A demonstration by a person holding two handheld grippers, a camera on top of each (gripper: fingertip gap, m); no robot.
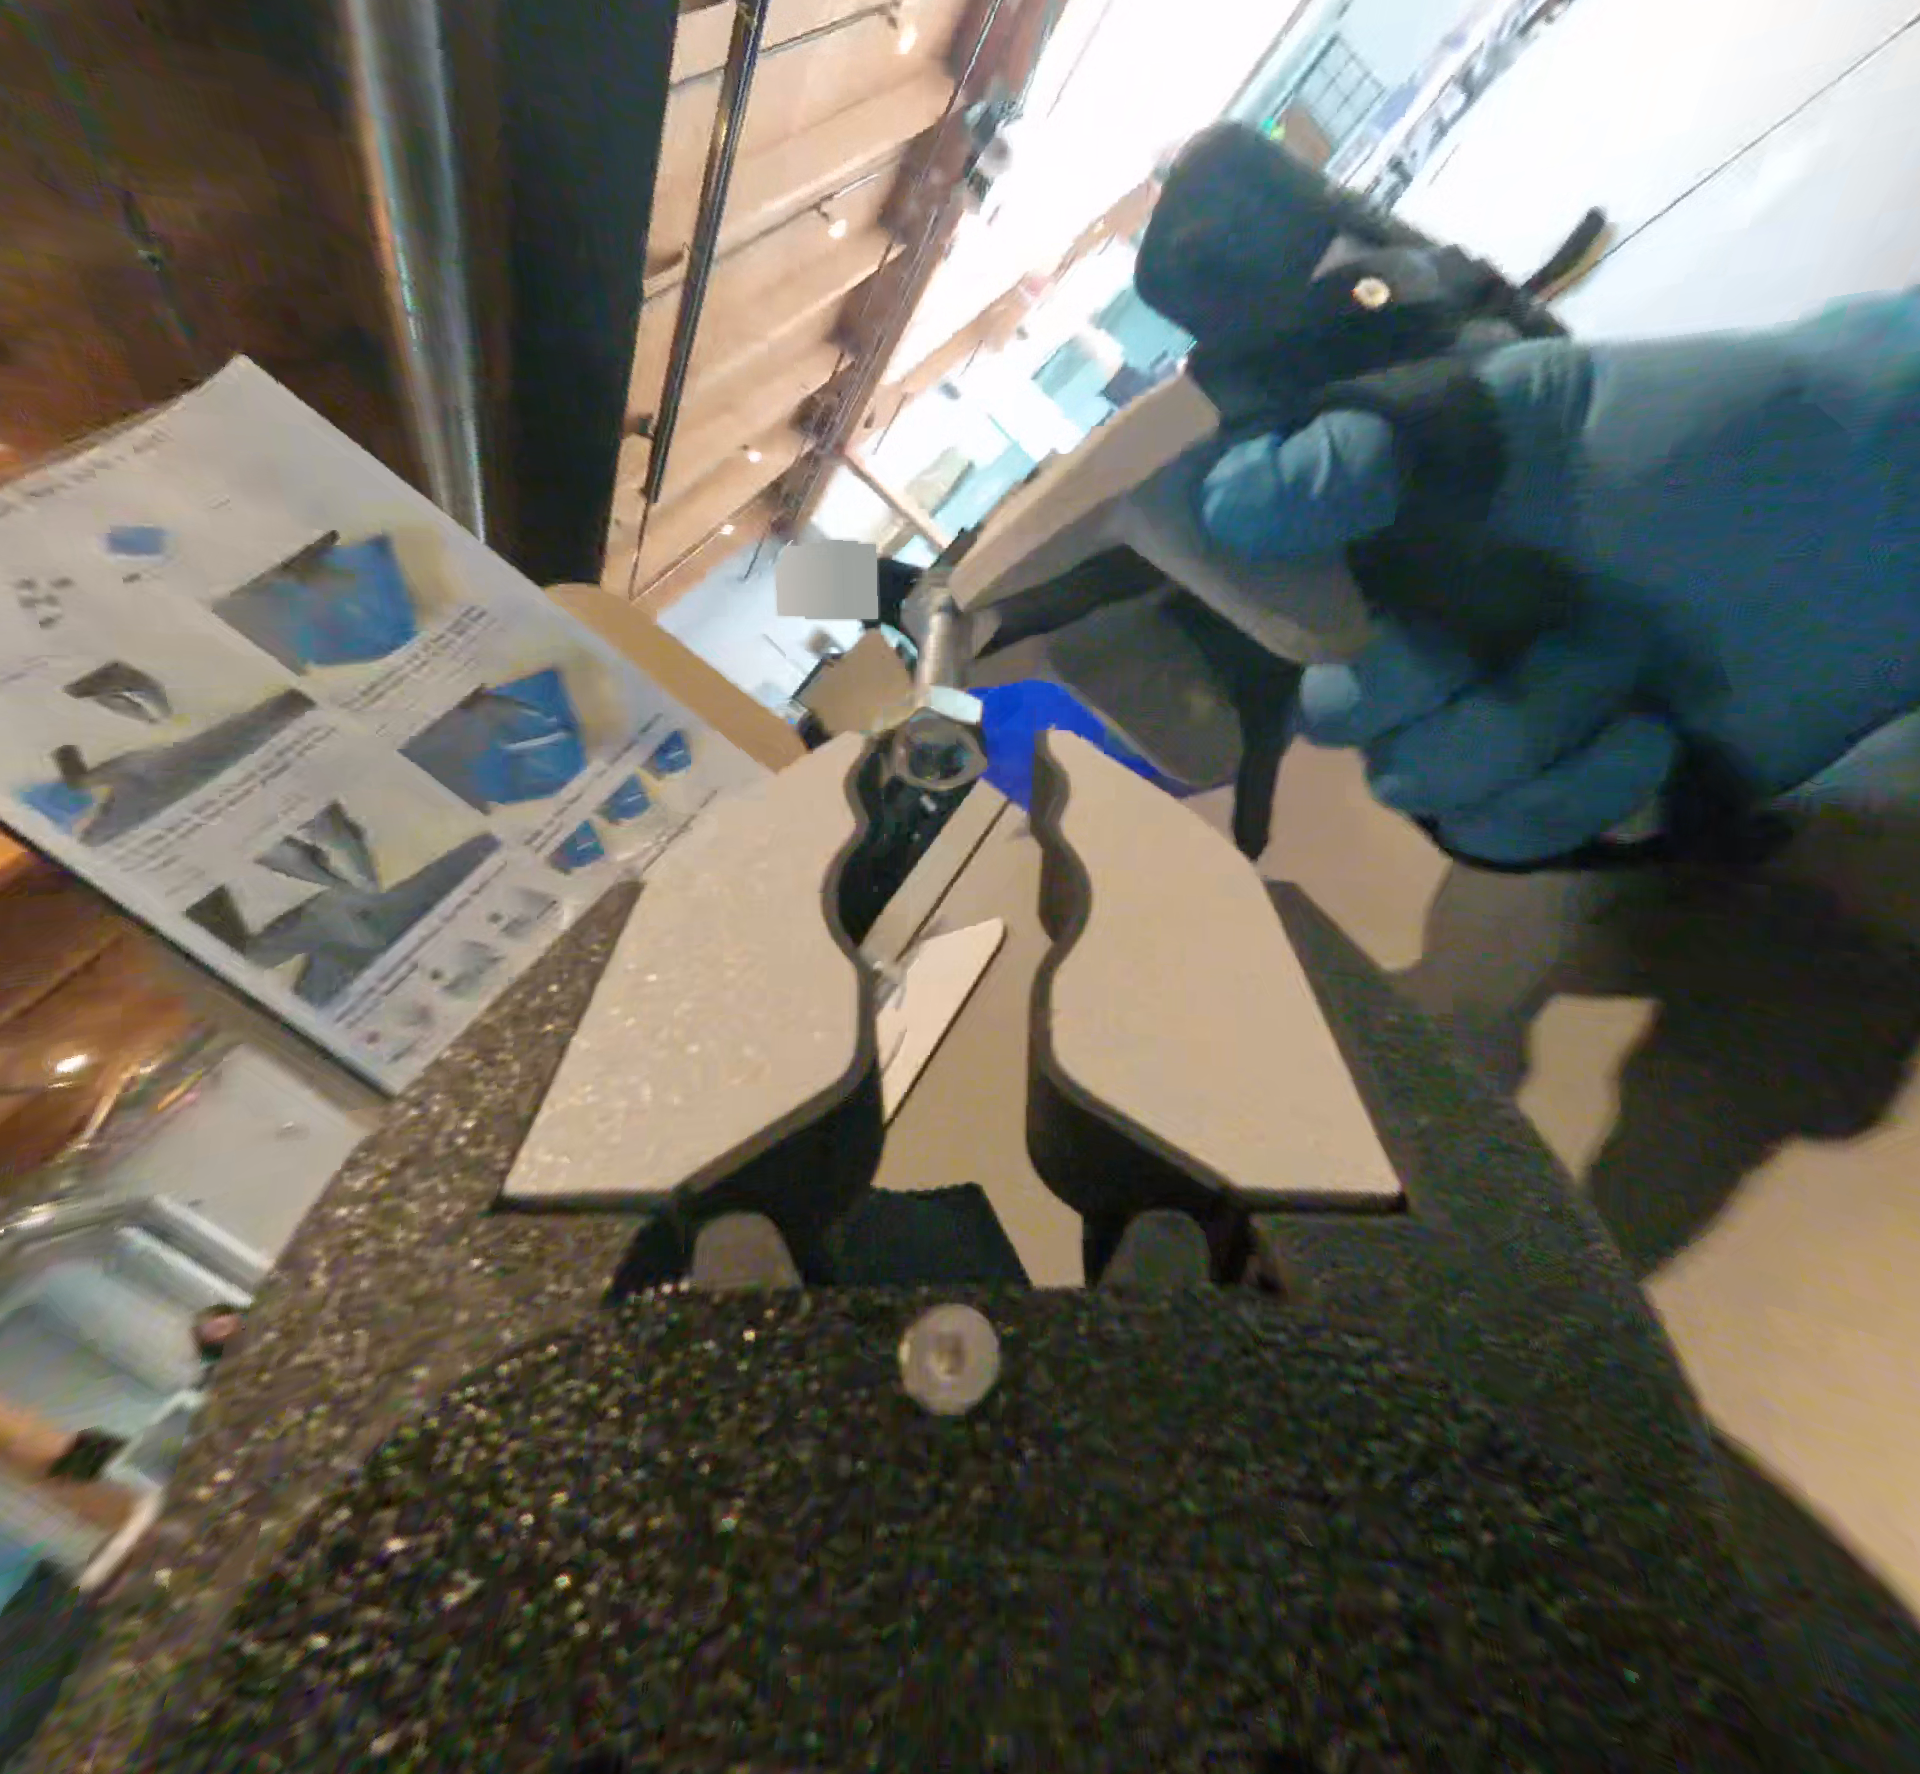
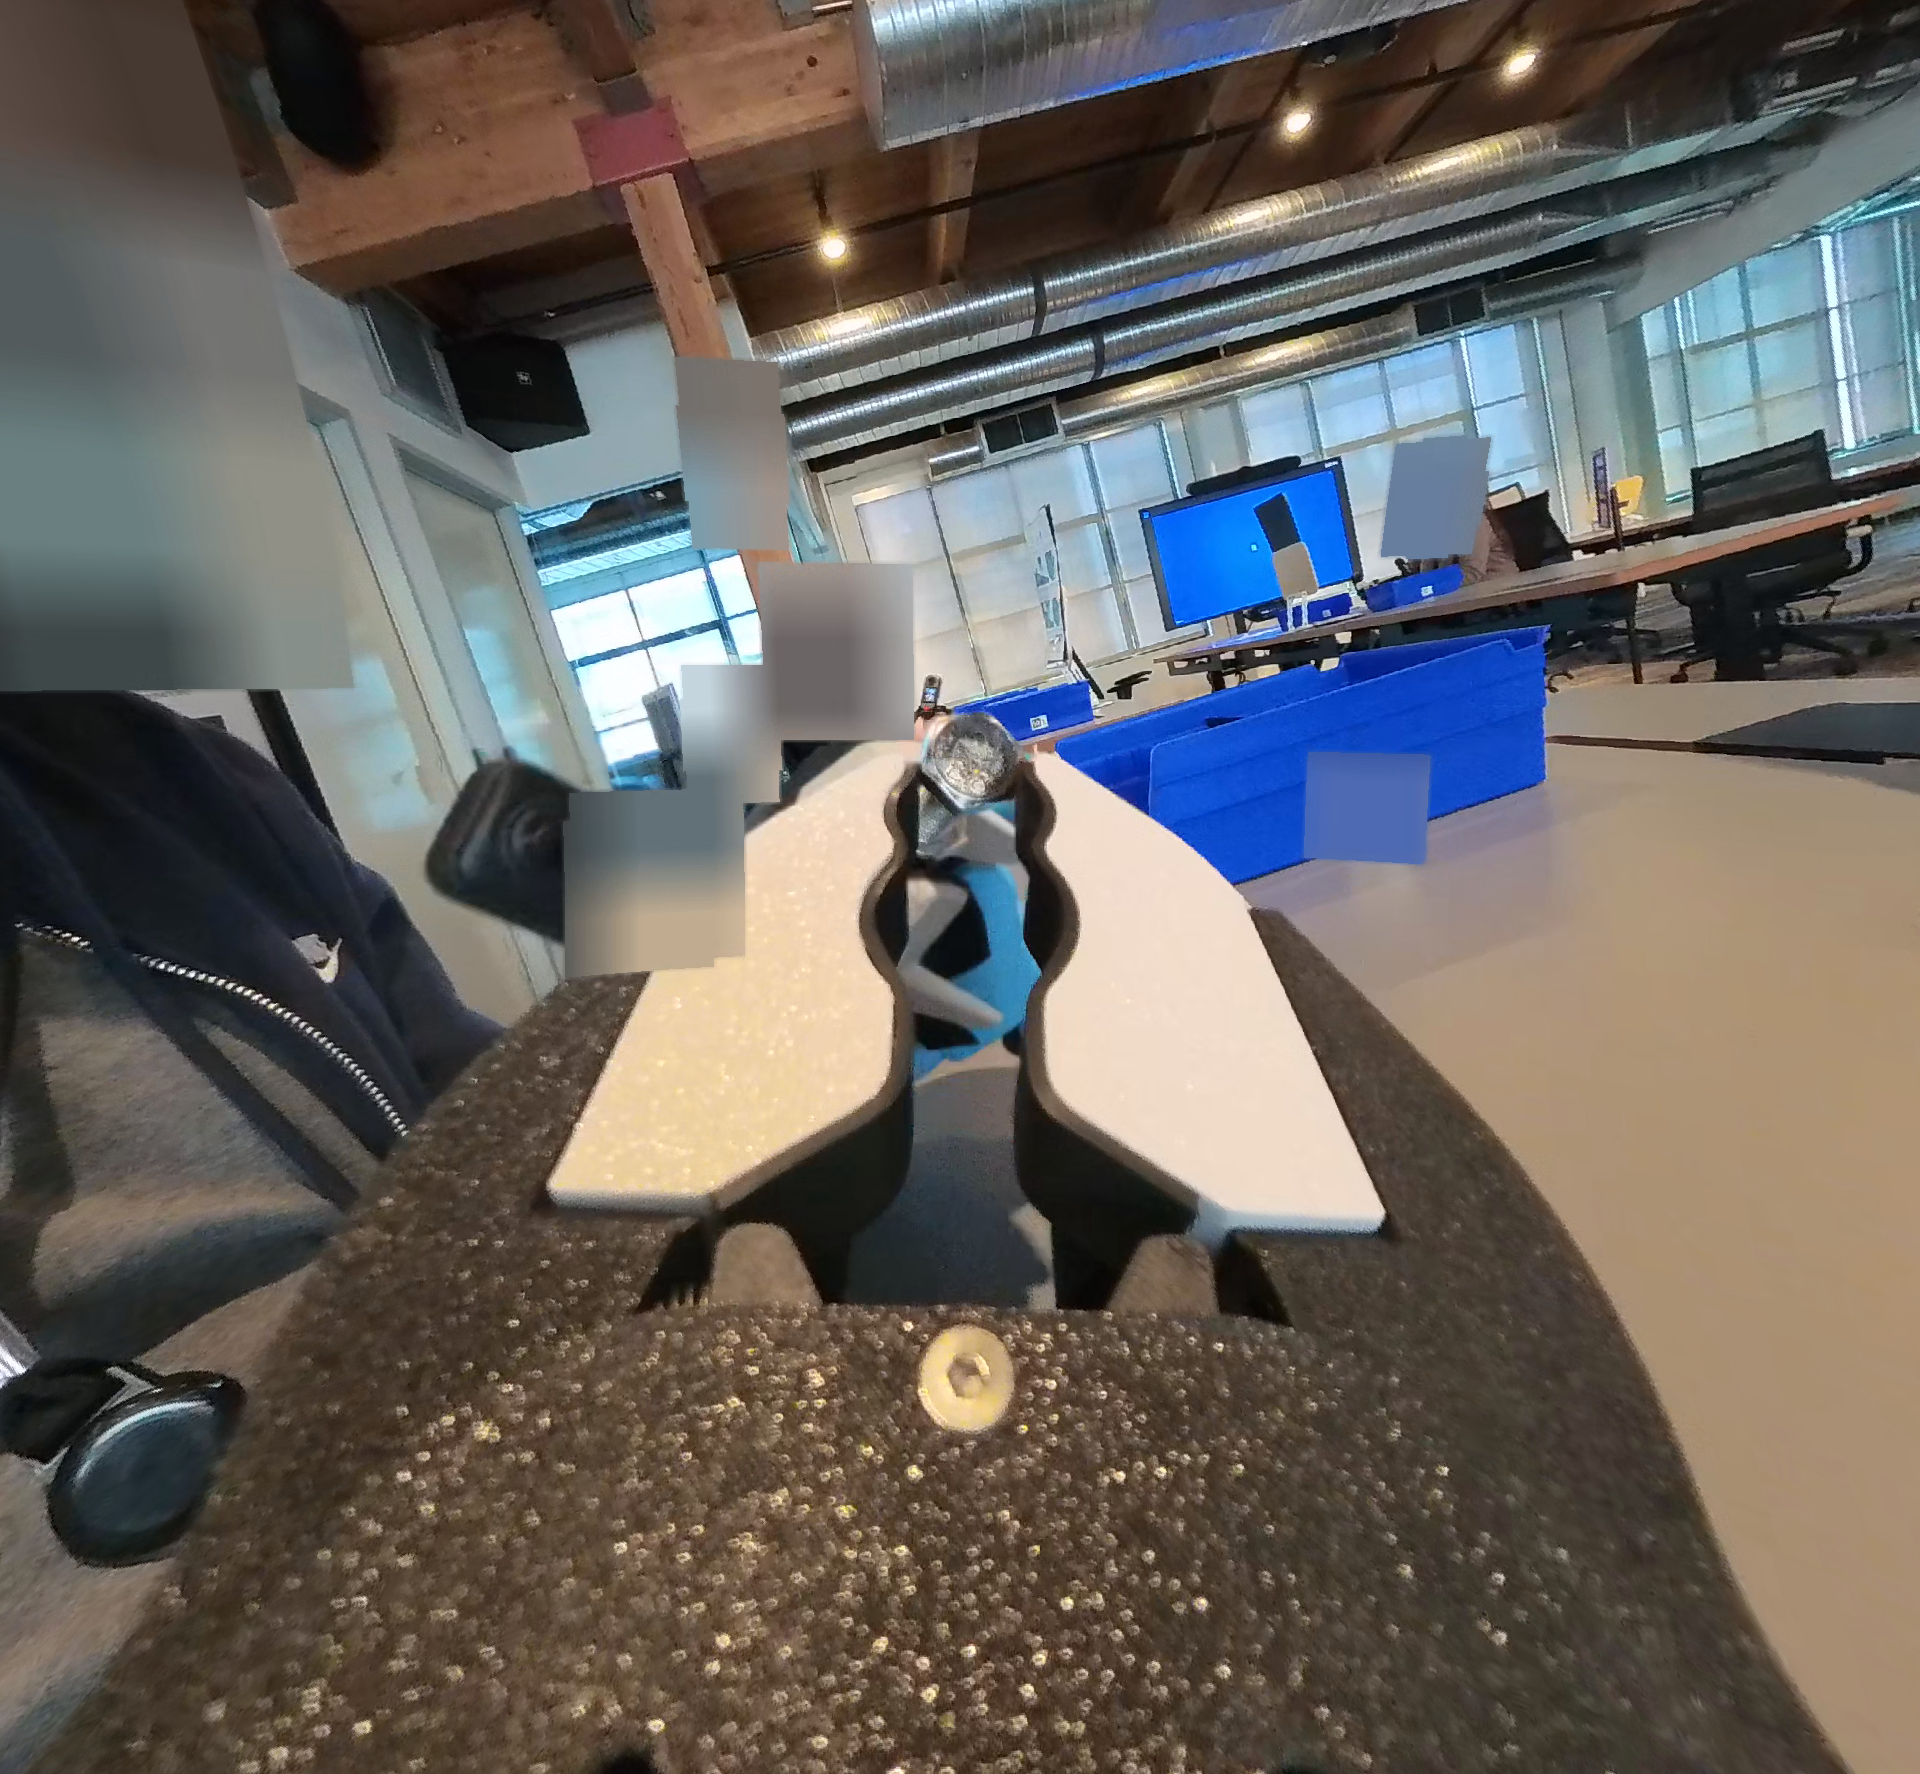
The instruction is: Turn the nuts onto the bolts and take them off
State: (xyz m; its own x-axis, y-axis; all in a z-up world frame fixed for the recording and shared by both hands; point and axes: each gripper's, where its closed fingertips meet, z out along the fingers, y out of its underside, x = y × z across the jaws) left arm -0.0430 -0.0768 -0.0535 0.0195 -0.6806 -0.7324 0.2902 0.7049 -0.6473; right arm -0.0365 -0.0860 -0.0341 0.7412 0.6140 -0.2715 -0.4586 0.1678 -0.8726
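Note:
In the right wrist view my right gripper (image 2: 968, 786) is shut on the silver hex head of a bolt (image 2: 968, 761) and holds it in the air, high over the table. In the left wrist view that bolt's shank (image 1: 940, 638) comes down from the right gripper's grey fingers (image 1: 1091, 498), held by a blue-gloved hand (image 1: 1507, 664). A silver nut (image 1: 935, 760) sits at the shank's end between the tips of my left gripper (image 1: 951, 753). The jaws stand slightly apart. The nut is close to the left finger, and a gap shows on its right side.
A printed picture sheet (image 1: 312, 706) stands at the left. A blue bin (image 2: 1299, 748) sits on the grey table (image 2: 1558, 997) behind the bolt. A person in a dark jacket (image 2: 156, 945) is close on the left. A monitor (image 2: 1247, 540) and desks are far back.

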